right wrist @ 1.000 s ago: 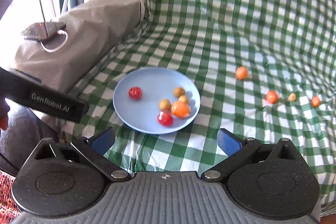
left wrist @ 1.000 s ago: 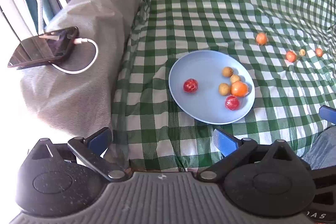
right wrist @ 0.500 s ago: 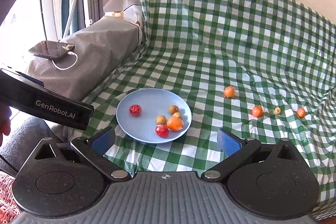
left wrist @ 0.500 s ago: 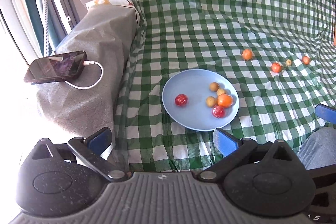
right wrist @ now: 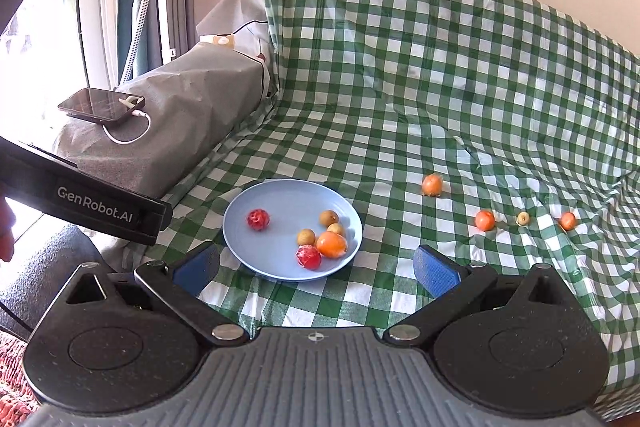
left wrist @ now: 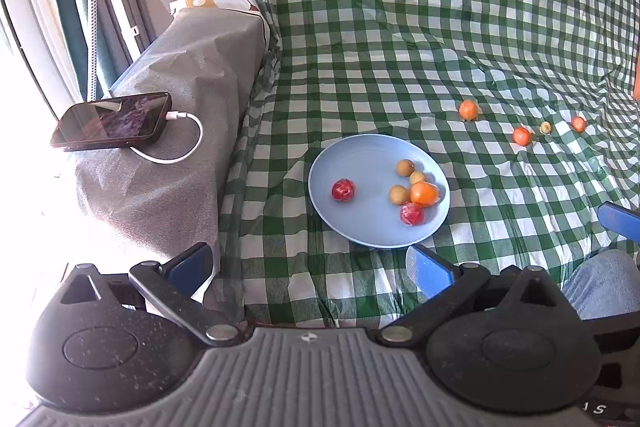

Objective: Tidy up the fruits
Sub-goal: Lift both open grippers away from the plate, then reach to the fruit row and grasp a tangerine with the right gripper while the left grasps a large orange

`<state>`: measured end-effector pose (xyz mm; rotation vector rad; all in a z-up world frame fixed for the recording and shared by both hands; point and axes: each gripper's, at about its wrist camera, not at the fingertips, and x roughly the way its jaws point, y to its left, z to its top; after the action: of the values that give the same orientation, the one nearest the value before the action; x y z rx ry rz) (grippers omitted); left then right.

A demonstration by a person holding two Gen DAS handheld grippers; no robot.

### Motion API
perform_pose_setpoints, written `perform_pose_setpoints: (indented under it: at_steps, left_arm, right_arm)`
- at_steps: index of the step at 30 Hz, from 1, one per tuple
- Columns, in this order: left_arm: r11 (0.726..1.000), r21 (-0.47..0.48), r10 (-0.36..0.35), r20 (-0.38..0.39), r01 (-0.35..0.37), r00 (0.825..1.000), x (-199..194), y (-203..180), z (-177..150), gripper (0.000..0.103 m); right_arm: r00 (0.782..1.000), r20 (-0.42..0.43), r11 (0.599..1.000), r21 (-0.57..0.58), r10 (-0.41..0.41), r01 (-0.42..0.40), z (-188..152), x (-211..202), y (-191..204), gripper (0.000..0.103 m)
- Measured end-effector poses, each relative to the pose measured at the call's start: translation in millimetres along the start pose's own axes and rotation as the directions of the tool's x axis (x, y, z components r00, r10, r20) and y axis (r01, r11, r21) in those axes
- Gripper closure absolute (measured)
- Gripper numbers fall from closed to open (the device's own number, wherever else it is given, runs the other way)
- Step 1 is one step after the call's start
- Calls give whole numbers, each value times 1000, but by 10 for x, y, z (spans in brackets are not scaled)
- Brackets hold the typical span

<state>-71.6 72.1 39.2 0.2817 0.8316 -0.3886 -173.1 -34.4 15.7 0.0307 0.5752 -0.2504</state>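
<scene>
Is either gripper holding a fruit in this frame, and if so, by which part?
Nothing is held. The left gripper and right gripper are both open and empty, short of the plate.

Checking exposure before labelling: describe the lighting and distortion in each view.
Left wrist: blown-out white along the left edge by the phone, fisheye bending the checked cloth. Right wrist: bright window at left, plate evenly lit, fruit sharp, edges curved.
</scene>
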Motion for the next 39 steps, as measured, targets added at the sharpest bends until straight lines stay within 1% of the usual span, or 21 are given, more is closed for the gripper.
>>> perform_pose_setpoints:
  at_steps: [10, 16, 22, 25, 28, 32, 36, 39]
  left_arm:
    - [1000, 21, 23, -22, -22, 999, 113, -9, 6, 0]
    - [999, 26, 34, -66, -32, 997, 300, -27, 79, 0]
    - [999, 42, 27, -89, -23, 996, 487, -138, 246, 0]
    - [997, 78, 29, -107, -21, 994, 615, -277, 358, 0]
    - [993, 115, 21, -112, -8, 994, 733, -477, 489, 0]
    - [989, 143, -20, -119, 37, 993, 926, -830, 703, 0]
    - [978, 195, -54, -129, 79, 990, 1211, -1338, 951, 0]
    - [967, 220, -99, -135, 127, 986, 1464, -1765, 1156, 0]
  right_arm:
    - [1000, -30, 1000, 21, 9, -8, -21, 103, -29, 1]
    - [997, -75, 998, 62, 16, -11, -41, 284, -125, 1]
    - [992, -124, 992, 123, -3, 18, -46, 478, -280, 1]
    - [991, -129, 986, 160, -25, 45, -57, 543, -415, 1]
    - [988, -139, 974, 209, -62, 90, -92, 611, -640, 1]
    - [977, -158, 942, 284, -141, 182, -161, 711, -1095, 1]
    - [954, -179, 896, 336, -242, 290, -216, 823, -1663, 1]
    - [929, -174, 855, 363, -327, 369, -213, 906, -2147, 1]
